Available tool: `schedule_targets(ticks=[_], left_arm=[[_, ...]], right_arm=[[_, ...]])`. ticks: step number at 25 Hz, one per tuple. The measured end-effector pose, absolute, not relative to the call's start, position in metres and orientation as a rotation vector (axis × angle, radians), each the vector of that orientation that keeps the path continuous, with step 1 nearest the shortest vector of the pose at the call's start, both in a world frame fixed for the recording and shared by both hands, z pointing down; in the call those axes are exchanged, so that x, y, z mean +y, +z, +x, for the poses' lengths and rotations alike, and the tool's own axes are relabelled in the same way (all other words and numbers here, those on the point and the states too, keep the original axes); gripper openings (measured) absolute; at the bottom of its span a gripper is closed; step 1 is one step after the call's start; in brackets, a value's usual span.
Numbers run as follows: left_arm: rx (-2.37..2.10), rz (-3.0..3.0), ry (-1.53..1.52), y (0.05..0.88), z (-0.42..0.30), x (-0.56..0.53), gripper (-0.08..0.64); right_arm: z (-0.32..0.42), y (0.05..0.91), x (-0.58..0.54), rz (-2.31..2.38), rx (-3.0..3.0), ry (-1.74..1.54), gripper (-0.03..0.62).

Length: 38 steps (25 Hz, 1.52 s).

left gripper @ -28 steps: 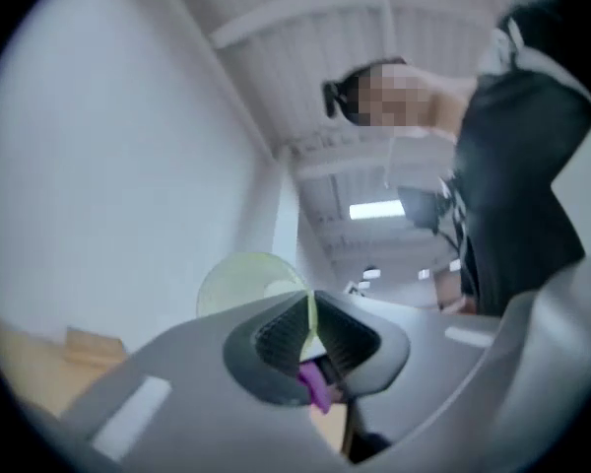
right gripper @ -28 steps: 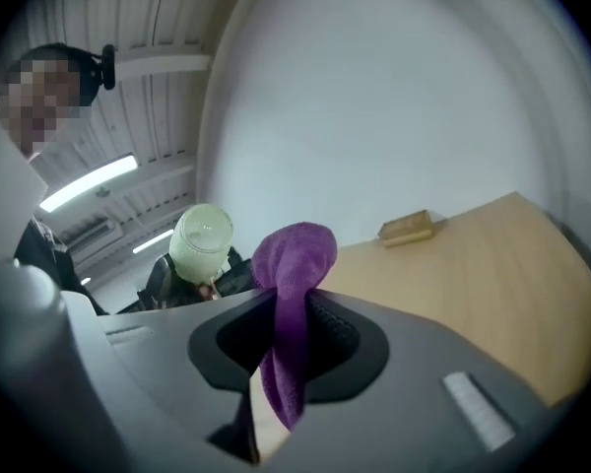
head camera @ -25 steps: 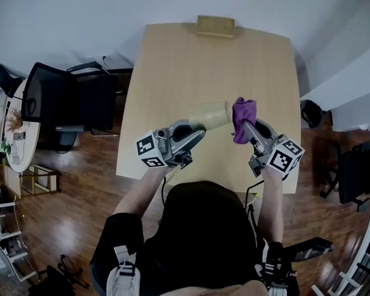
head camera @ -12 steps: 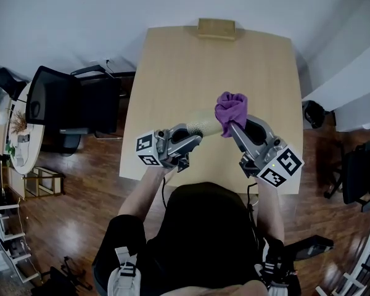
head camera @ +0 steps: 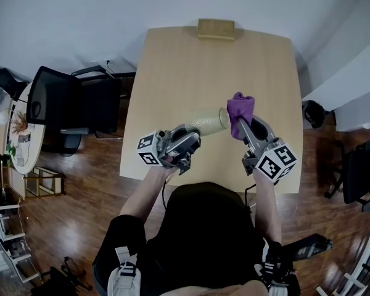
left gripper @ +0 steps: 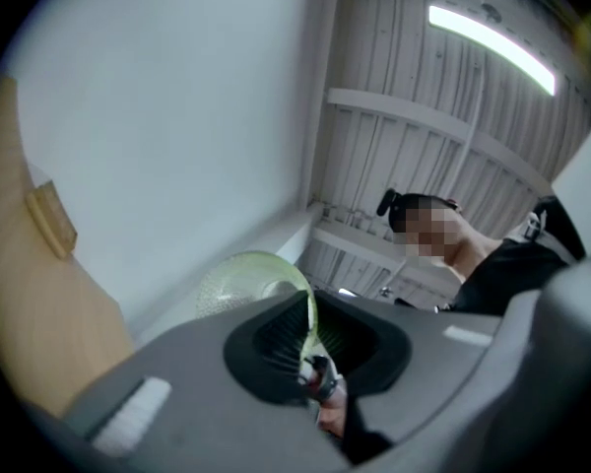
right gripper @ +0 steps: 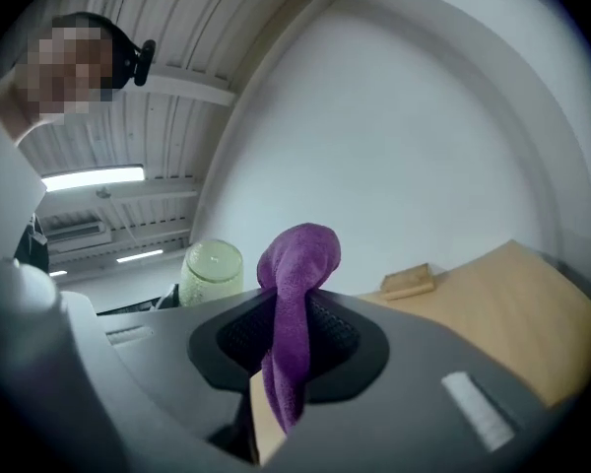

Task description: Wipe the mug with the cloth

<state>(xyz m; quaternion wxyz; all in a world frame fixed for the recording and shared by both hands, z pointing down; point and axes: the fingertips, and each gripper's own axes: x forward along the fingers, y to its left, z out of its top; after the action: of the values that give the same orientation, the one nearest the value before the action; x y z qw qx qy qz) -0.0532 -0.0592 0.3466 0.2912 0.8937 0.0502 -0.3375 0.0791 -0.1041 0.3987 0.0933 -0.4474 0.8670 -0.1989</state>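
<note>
A pale green glass mug is held on its side above the wooden table. My left gripper is shut on it; in the left gripper view the mug's thin green edge runs down between the closed jaws of that gripper. My right gripper is shut on a purple cloth, which bunches up beyond the jaws and touches the mug's right end. In the right gripper view the cloth hangs pinched in the gripper, with the mug just left of it.
A small wooden block lies at the table's far edge, also visible as the block in the right gripper view. A black office chair stands left of the table. Wooden floor surrounds it.
The right gripper carried the cloth left over the mug's upper side, then back right to the mug's end. The left gripper and mug tilted slightly but stayed in place.
</note>
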Motion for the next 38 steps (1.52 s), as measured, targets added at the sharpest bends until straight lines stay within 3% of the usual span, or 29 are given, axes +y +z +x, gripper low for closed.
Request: schedule_targets(ticks=[8, 17, 28, 38], left_arm=[[0.104, 2.365, -0.845, 0.356, -0.048, -0.064, 0.040], [0.122, 2.269, -0.863, 0.365, -0.041, -0.055, 0.040], [0.067, 2.321, -0.795, 0.369, -0.039, -0.067, 0.040], [0.094, 2.384, -0.745, 0.366, -0.037, -0.061, 0.043]], right_arm=[[0.048, 0.320, -0.078, -1.142, 2.633, -0.265, 0.069], [0.084, 0.410, -0.104, -1.378, 2.567, -0.593, 0.069], [0.072, 0.344, -0.088, -1.193, 2.549, -0.410, 0.068], [0.069, 0.384, -0.104, -1.248, 2.593, -0.515, 0.068]])
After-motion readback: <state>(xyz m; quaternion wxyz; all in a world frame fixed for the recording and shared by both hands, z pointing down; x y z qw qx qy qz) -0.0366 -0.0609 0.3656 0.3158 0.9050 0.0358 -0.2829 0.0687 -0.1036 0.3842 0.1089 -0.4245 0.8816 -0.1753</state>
